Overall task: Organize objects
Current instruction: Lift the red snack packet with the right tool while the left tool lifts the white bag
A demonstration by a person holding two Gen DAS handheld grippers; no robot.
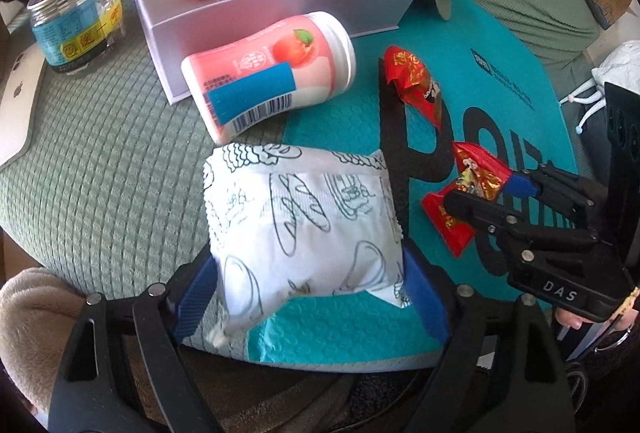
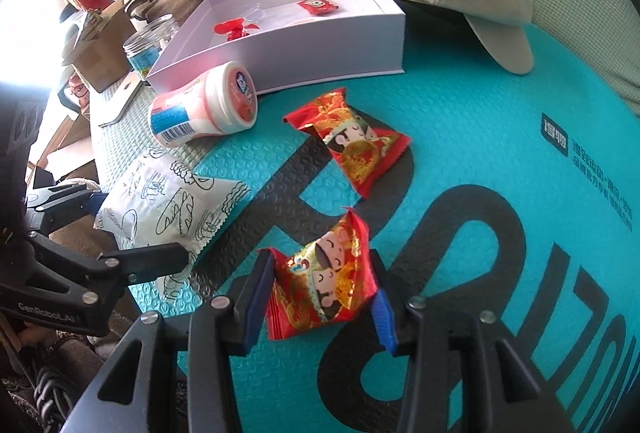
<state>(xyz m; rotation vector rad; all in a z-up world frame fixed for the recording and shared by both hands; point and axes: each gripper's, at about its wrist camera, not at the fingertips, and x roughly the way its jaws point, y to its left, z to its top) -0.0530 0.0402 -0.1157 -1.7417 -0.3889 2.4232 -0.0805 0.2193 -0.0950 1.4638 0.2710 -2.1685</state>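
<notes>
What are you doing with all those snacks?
A person is tidying snacks with two hand-held grippers. The left gripper has a white packet between its jaws, and the right gripper has a red candy packet between its jaws. Another red packet and a pink bottle on its side lie on the teal mat. The open white box already holds a few red things.

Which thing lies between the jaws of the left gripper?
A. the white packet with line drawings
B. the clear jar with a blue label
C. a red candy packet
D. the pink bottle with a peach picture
A: in the left wrist view the white packet sits between the blue pads of the left gripper, while the pink bottle lies farther off beside the white box.
</notes>
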